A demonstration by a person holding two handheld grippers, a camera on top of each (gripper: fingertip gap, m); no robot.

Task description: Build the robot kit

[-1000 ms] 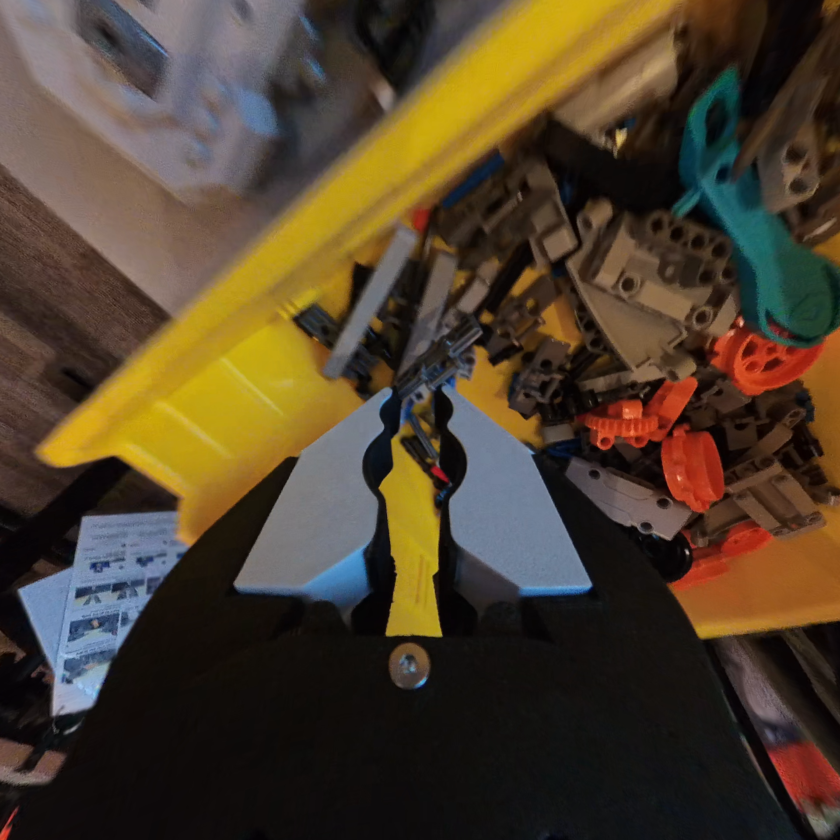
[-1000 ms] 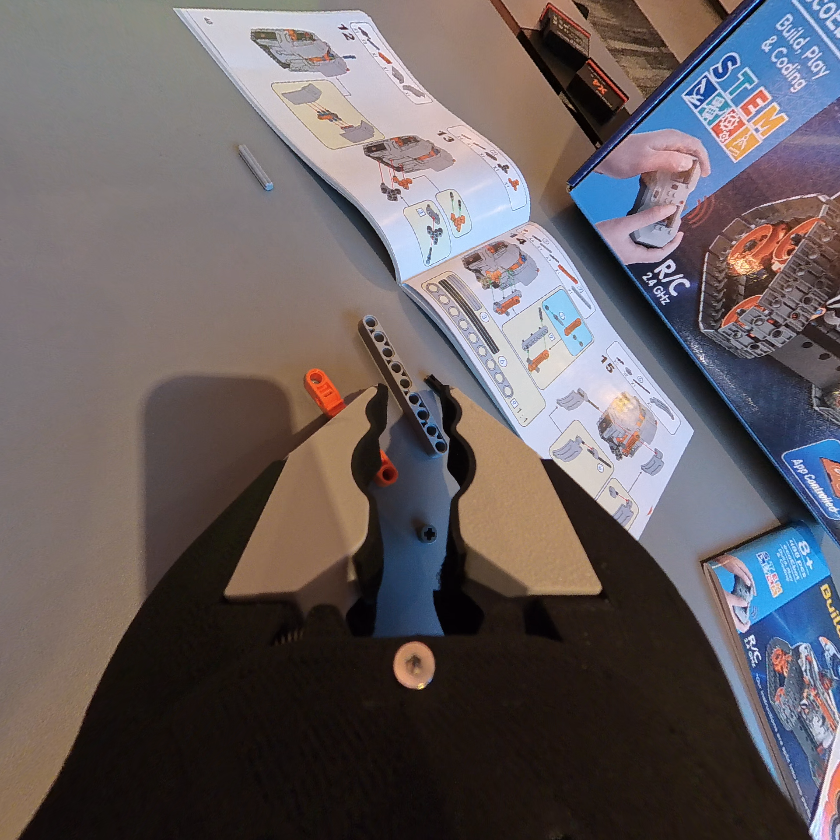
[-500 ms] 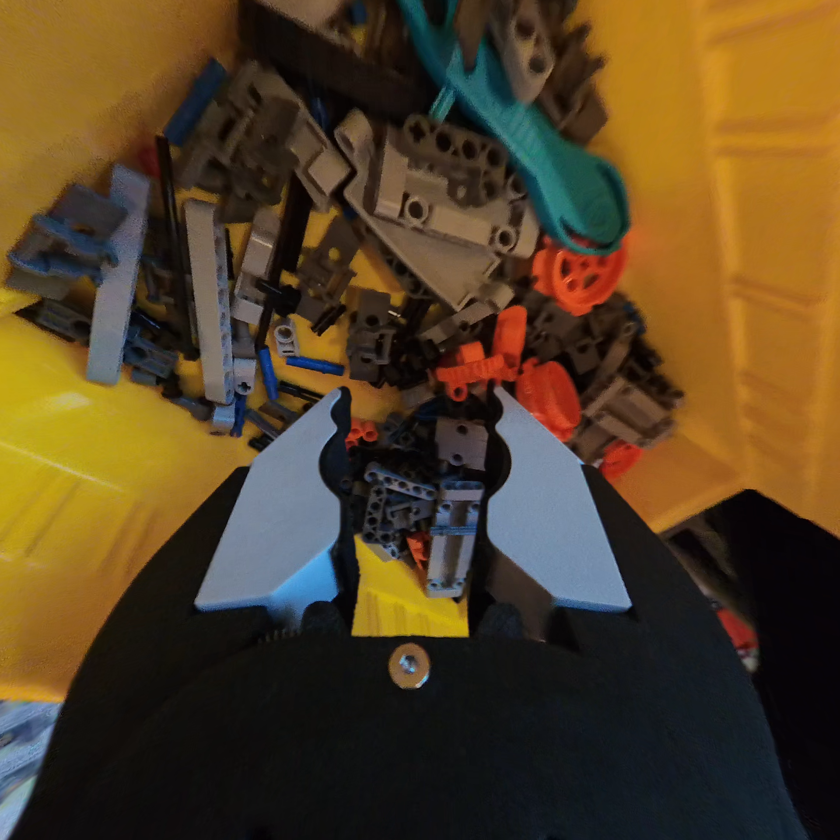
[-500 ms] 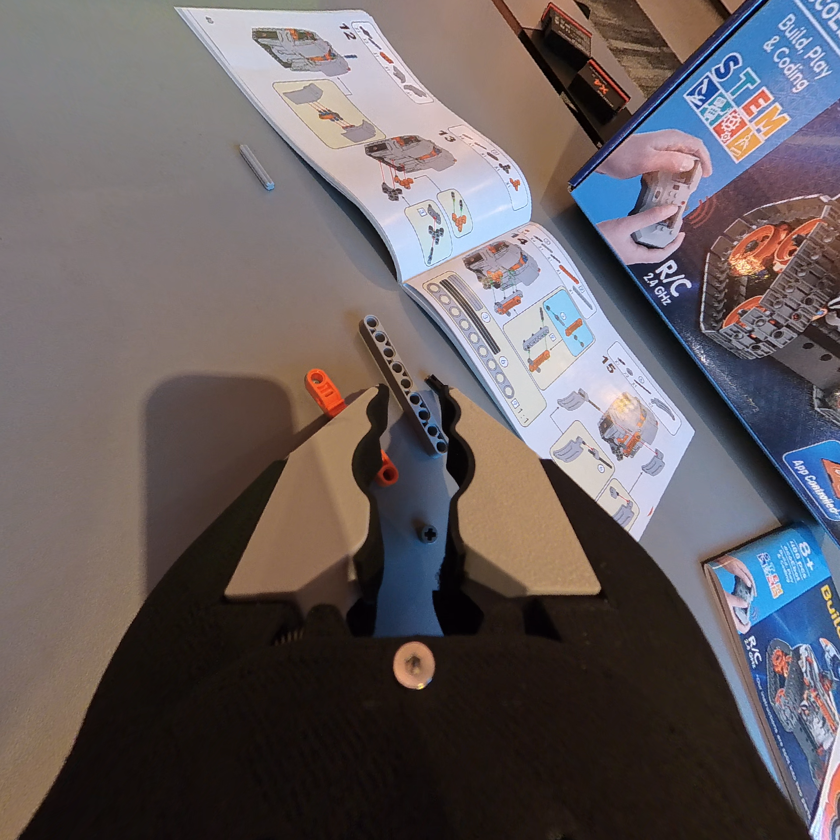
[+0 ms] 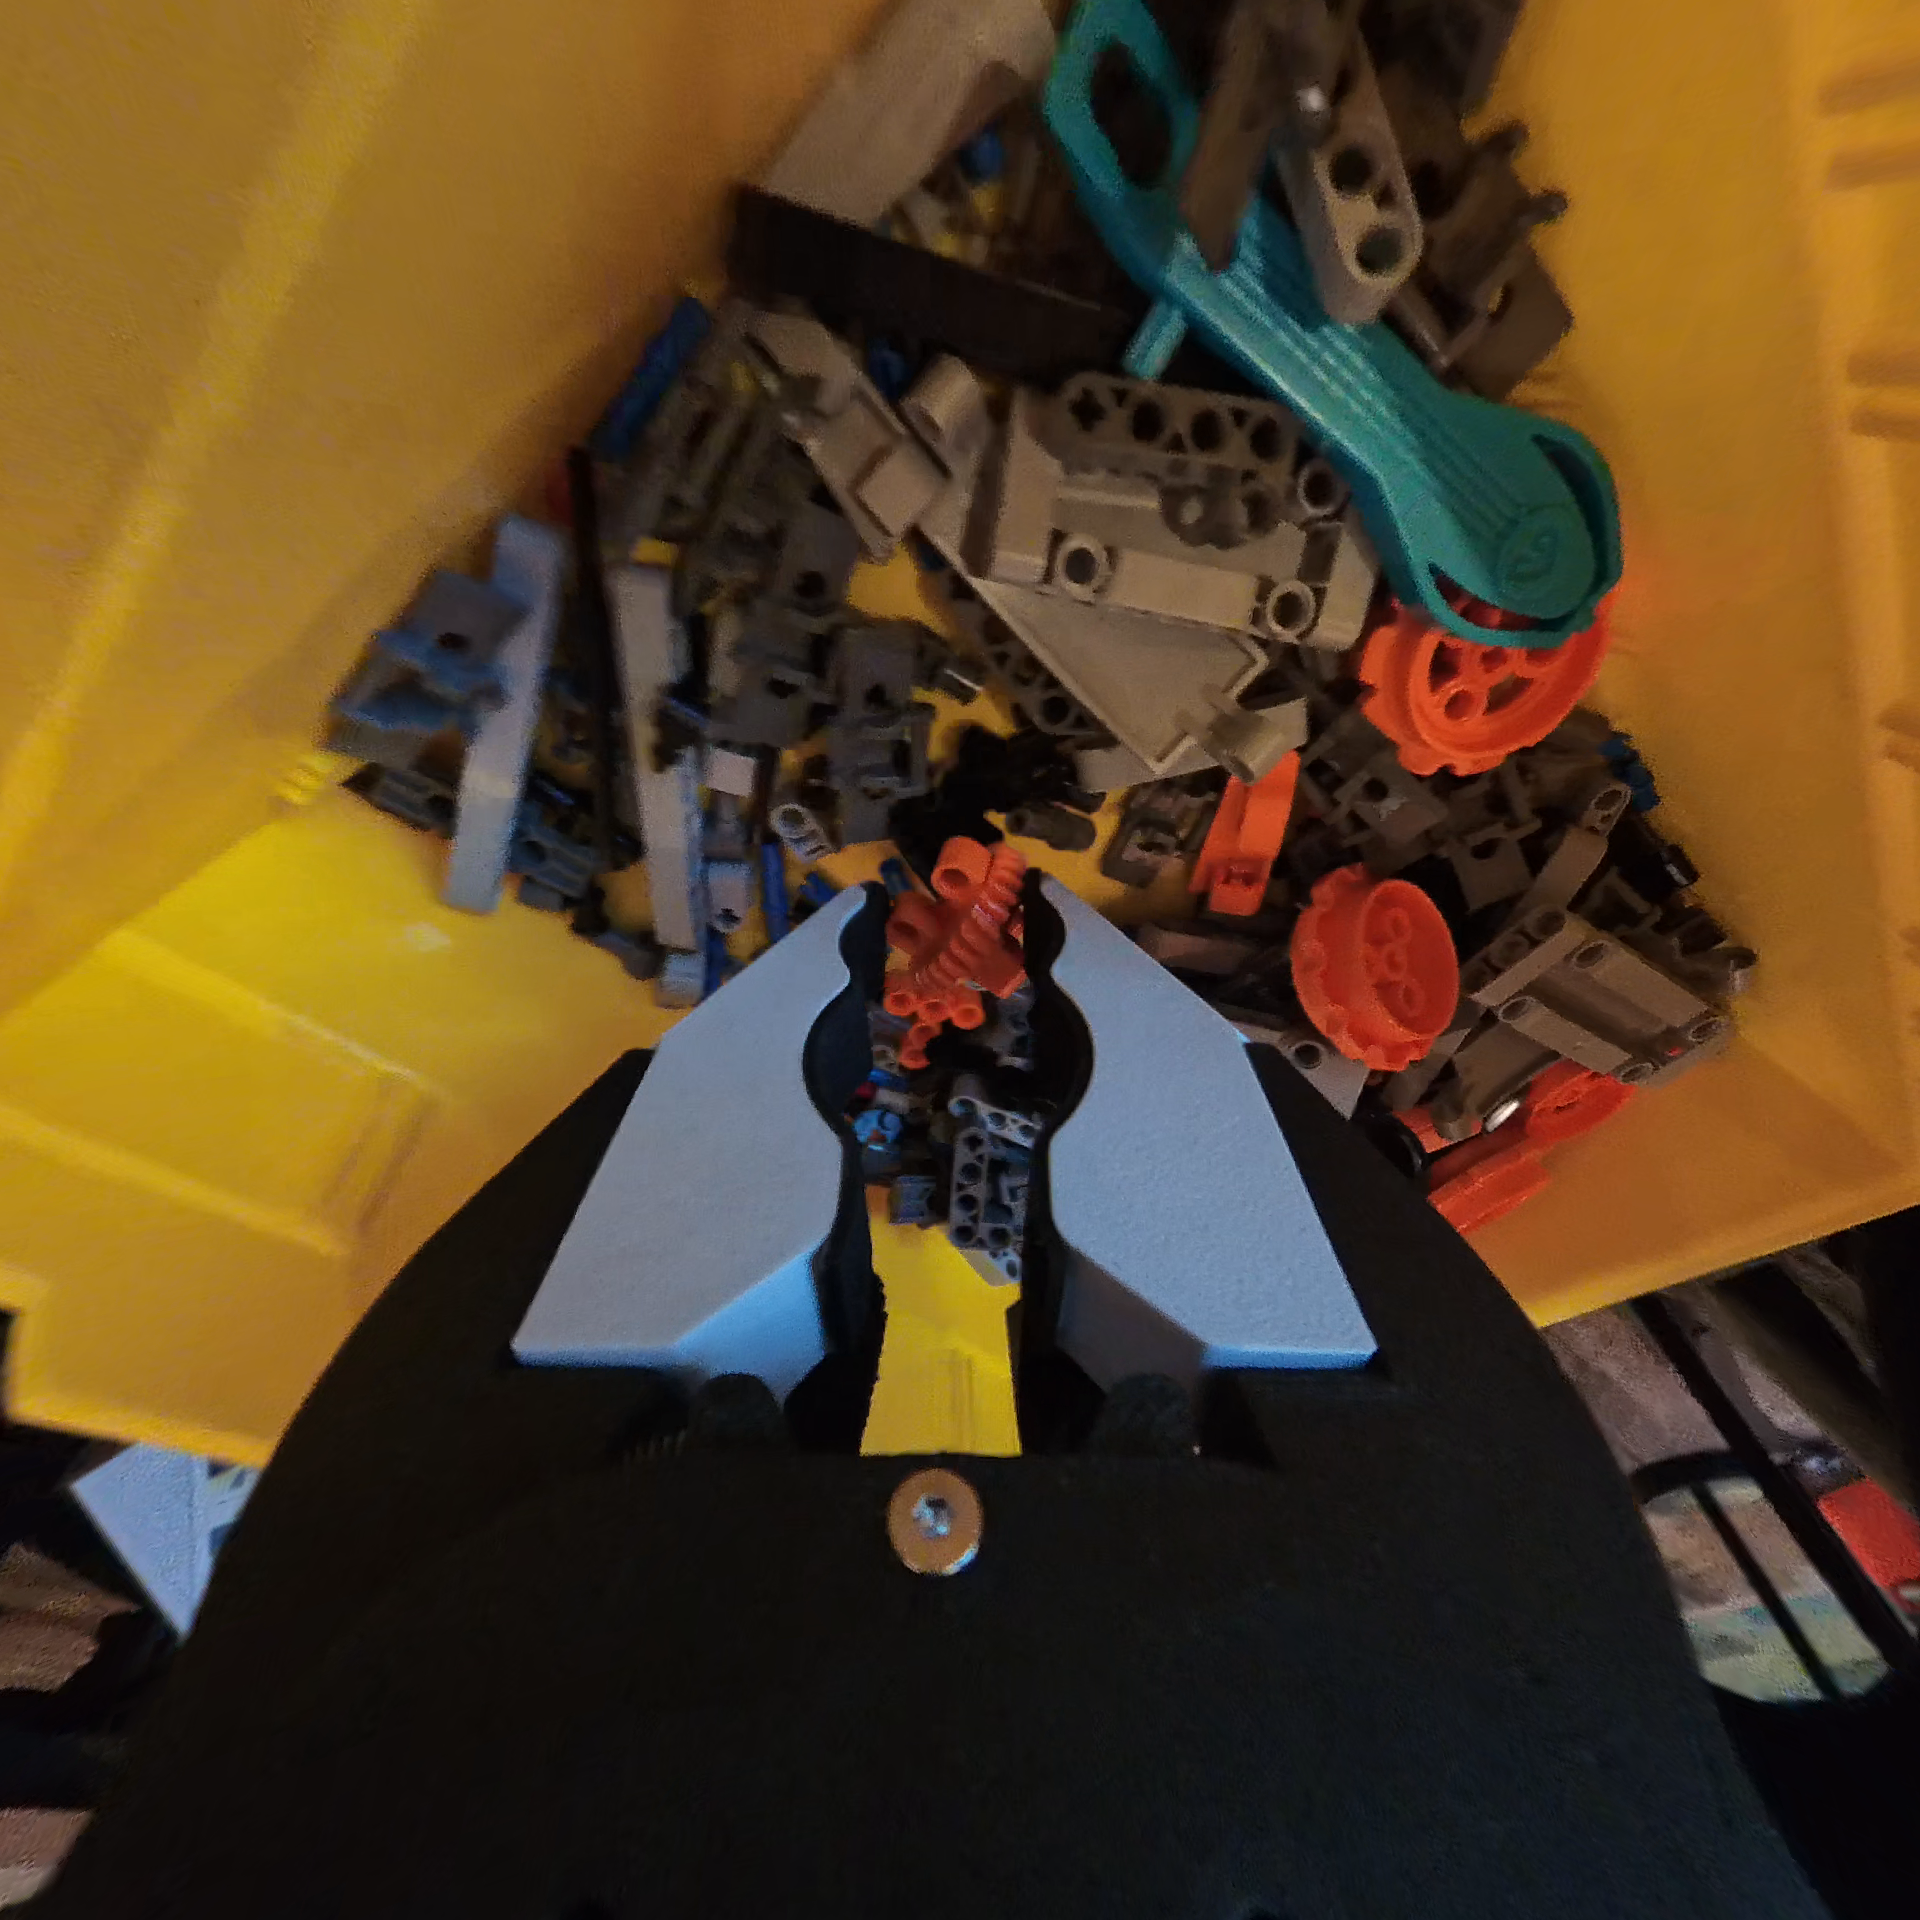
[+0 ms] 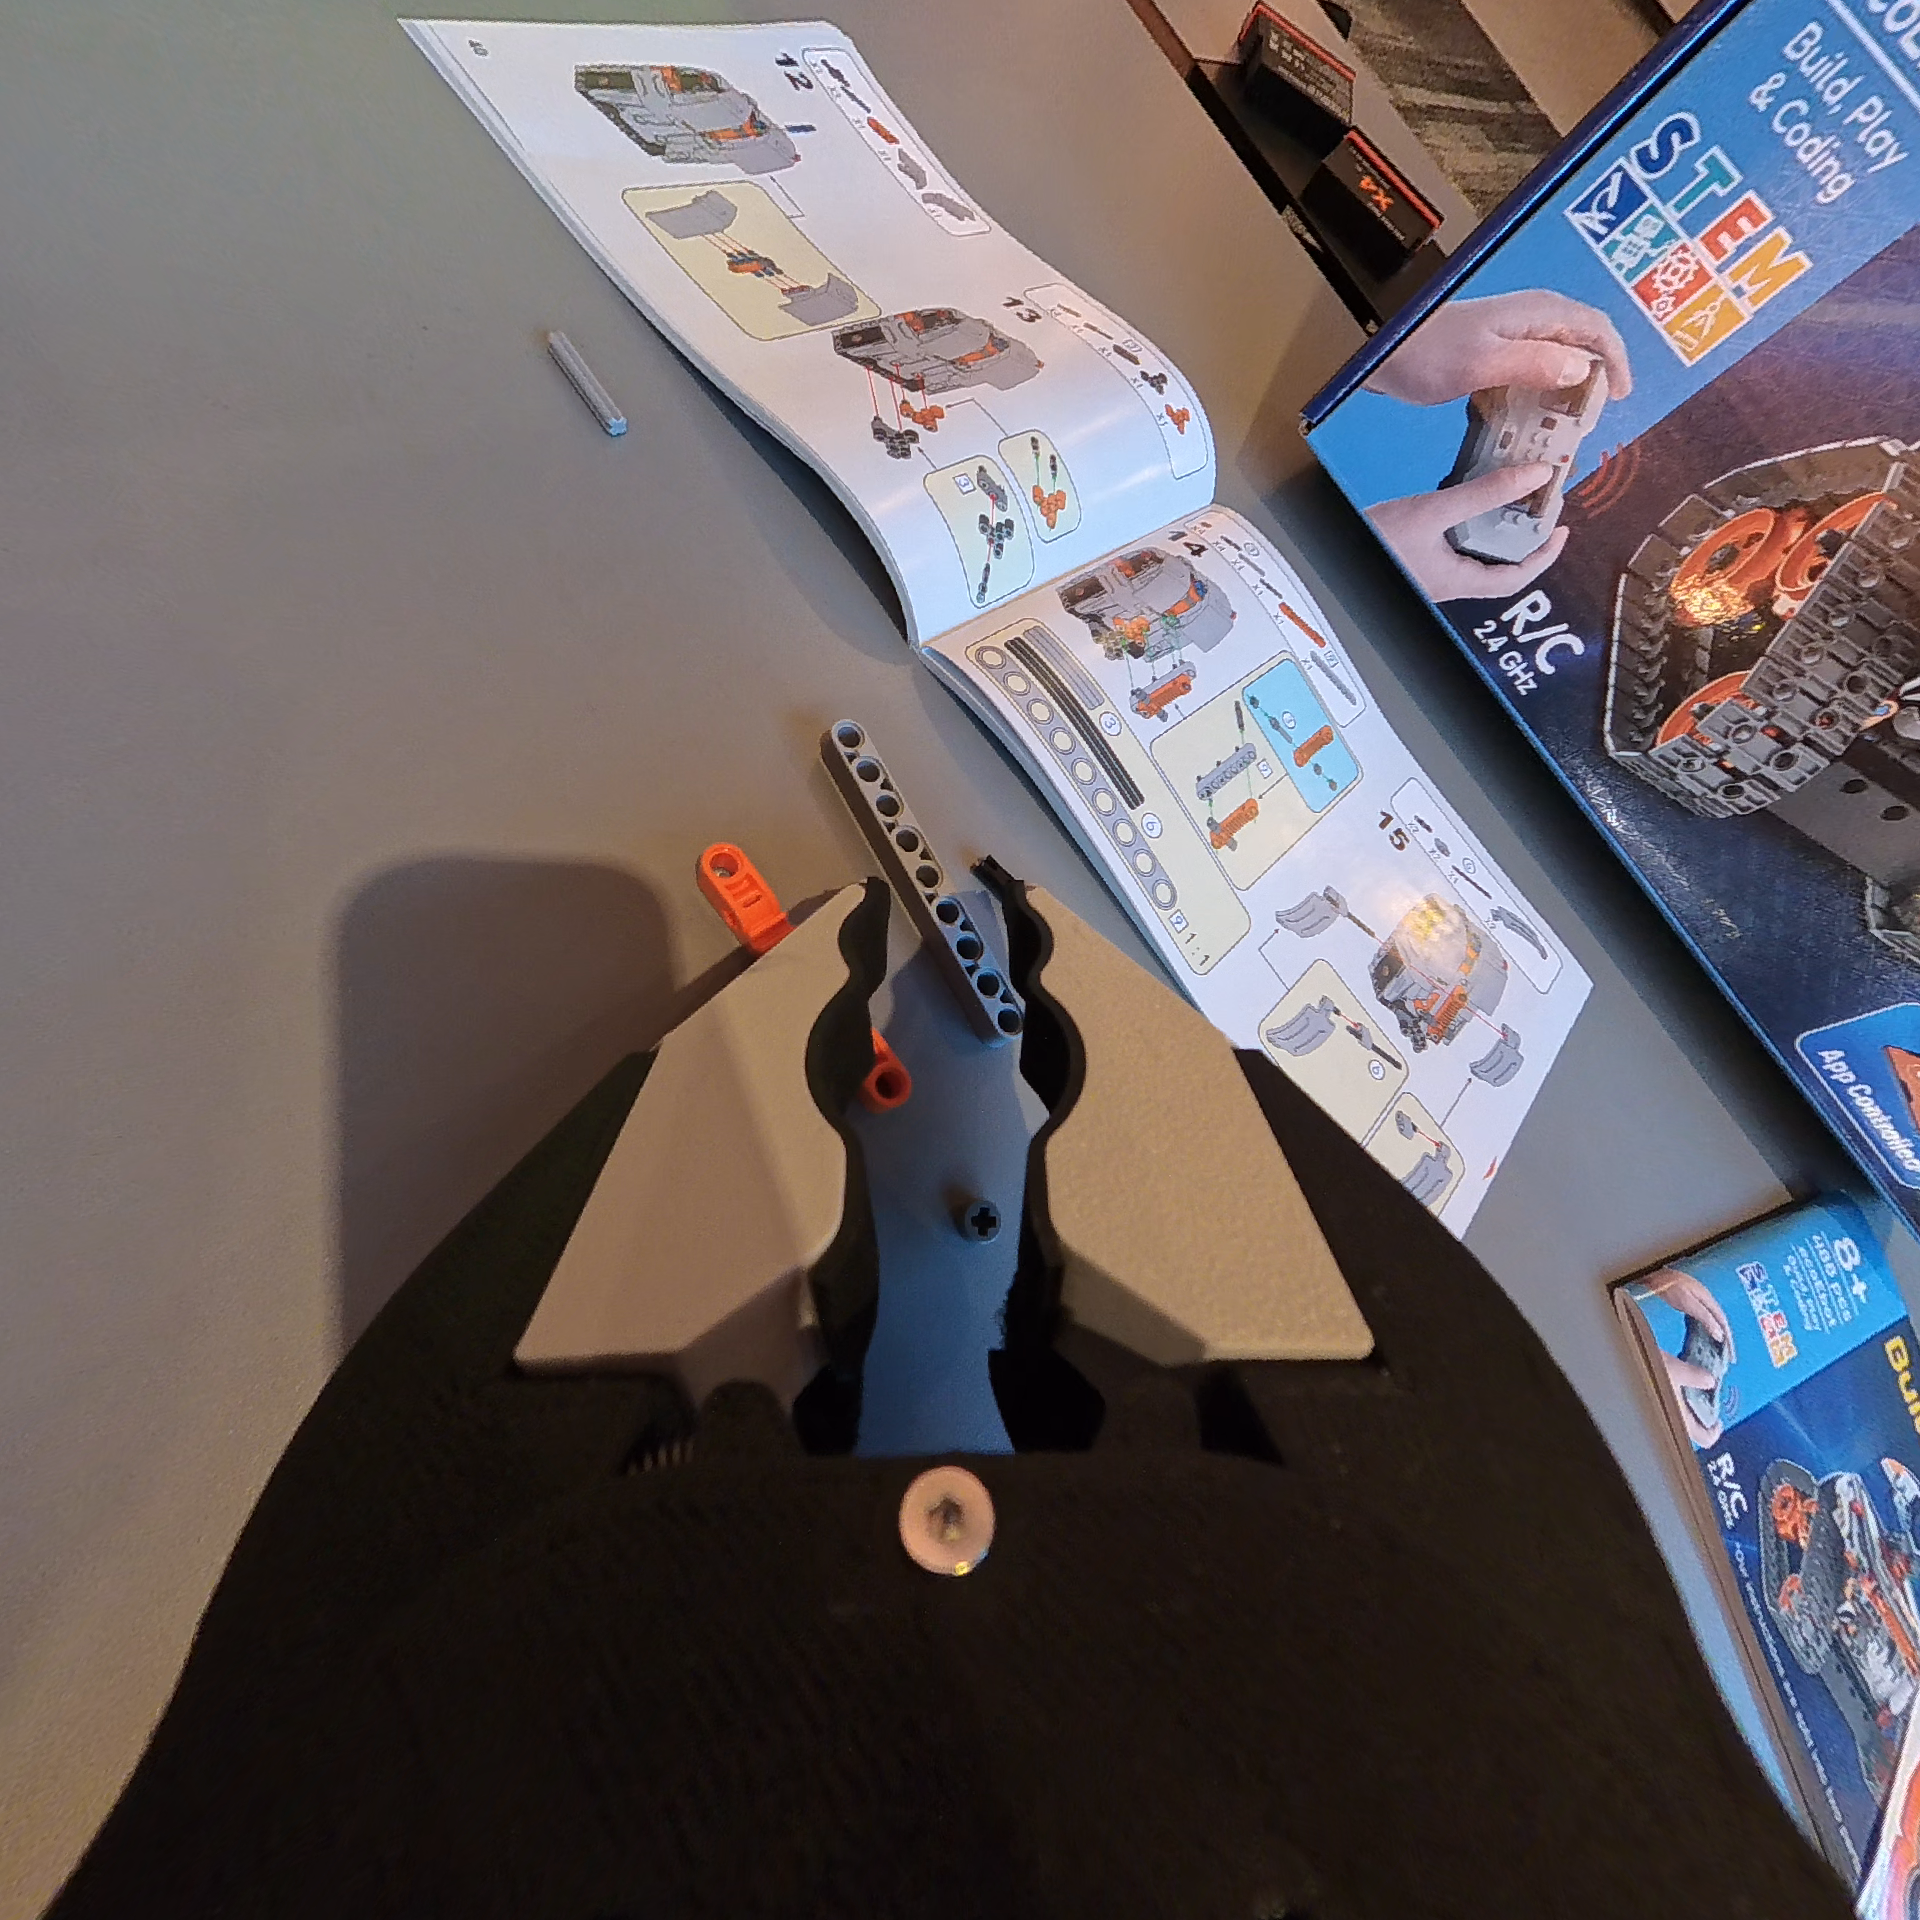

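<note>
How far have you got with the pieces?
Nothing looks joined yet. A grey beam, an orange connector and a grey rod lie on the table by the open booklet, near the right gripper. The left gripper pinches an orange gear piece over the yellow bin, where a pile waits loose.

Left gripper point(image 5: 954, 904): points down, jaws narrowed, a small gap between the tips, closed on an orange part.
Right gripper point(image 6: 940, 894): low, tilted forward, jaws slightly apart, gripping nothing.
</note>
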